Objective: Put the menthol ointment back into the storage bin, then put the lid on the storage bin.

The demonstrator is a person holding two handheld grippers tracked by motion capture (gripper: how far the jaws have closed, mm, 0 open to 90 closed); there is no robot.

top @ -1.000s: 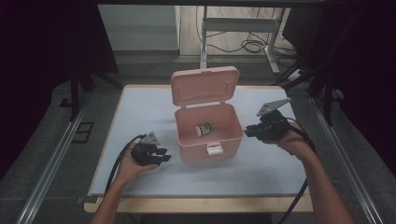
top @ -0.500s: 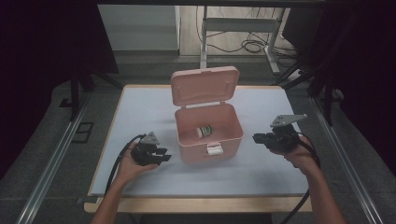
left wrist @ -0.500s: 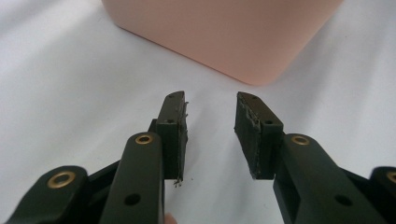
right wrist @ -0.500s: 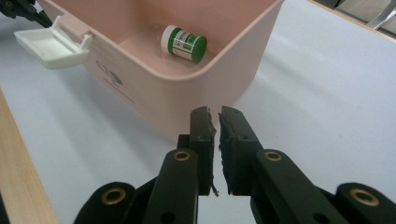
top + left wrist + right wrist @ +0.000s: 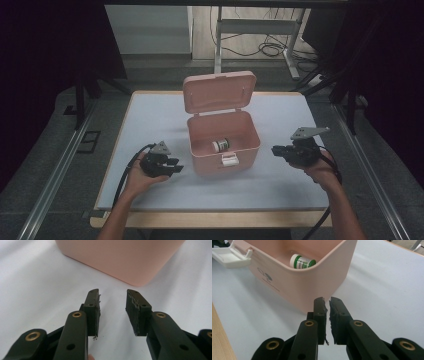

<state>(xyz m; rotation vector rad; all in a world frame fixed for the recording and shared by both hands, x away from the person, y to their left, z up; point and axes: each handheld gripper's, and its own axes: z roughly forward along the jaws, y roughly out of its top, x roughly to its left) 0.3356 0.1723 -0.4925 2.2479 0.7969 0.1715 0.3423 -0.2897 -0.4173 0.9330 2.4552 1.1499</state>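
Pink box (image 5: 223,142) sits mid-table (image 5: 150,115), lid (image 5: 218,92) swung up and back, standing roughly upright behind the opening. One small bottle (image 5: 220,145) lies on its side on the box floor, white cap, green-banded label; in the right gripper view it rests against the near wall (image 5: 302,262). White latch (image 5: 229,160) hangs open off the box front

Left gripper (image 5: 172,166) low over the table, box just ahead of its tips, not touching; jaws apart with bare table between them, box corner straight ahead (image 5: 120,257). Right gripper (image 5: 276,150) on the other side of the box, near its side wall, clear gap between; jaws have just been closing and are now nearly together, thin slit left, nothing in it (image 5: 328,312)

Room: open table either side of both grippers and behind them toward the near edge. Wood table edge runs past the right gripper's left in its own view (image 5: 219,340). Box wall is the only obstacle ahead of either gripper
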